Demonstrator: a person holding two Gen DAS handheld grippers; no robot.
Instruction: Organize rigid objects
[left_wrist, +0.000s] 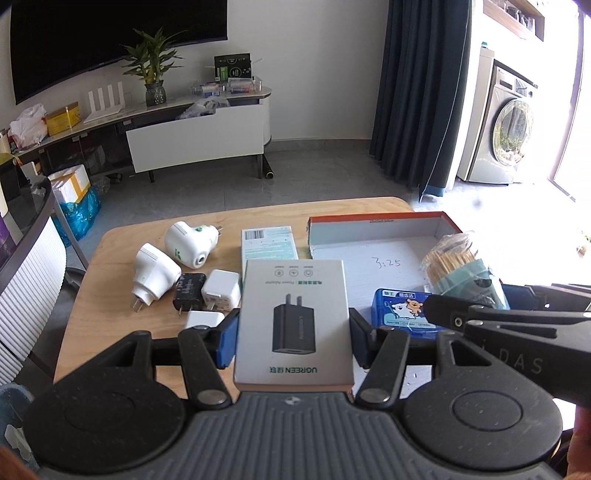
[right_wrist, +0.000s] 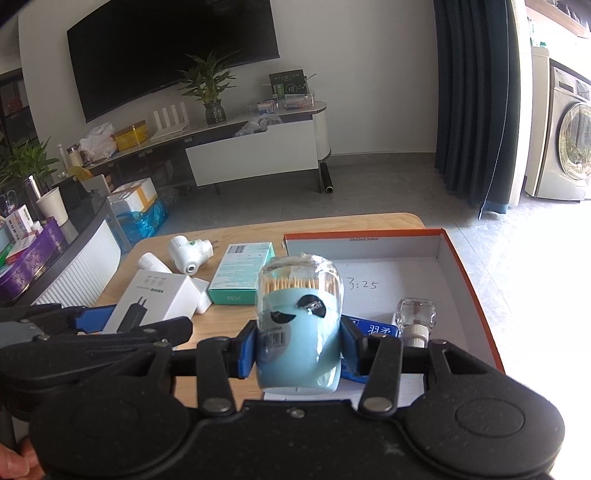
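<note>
My left gripper (left_wrist: 293, 338) is shut on a white charger box (left_wrist: 293, 325) with a black adapter printed on it, held above the wooden table (left_wrist: 110, 295). That charger box (right_wrist: 155, 301) also shows at the left of the right wrist view. My right gripper (right_wrist: 299, 349) is shut on a blue toothpick jar (right_wrist: 299, 325) with a clear lid, over the near part of the orange-rimmed tray (right_wrist: 469, 280). The same jar (left_wrist: 461, 269) appears at the right of the left wrist view. In the tray lie a blue tissue pack (left_wrist: 400, 308) and a small clear bottle (right_wrist: 415, 317).
On the table's left lie two white plug devices (left_wrist: 155, 275) (left_wrist: 190, 240), a black adapter (left_wrist: 189, 293), white cube chargers (left_wrist: 221, 290) and a teal box (left_wrist: 267, 242). A ribbed white counter (left_wrist: 26, 280) stands at the left. Beyond the table's far edge is grey floor.
</note>
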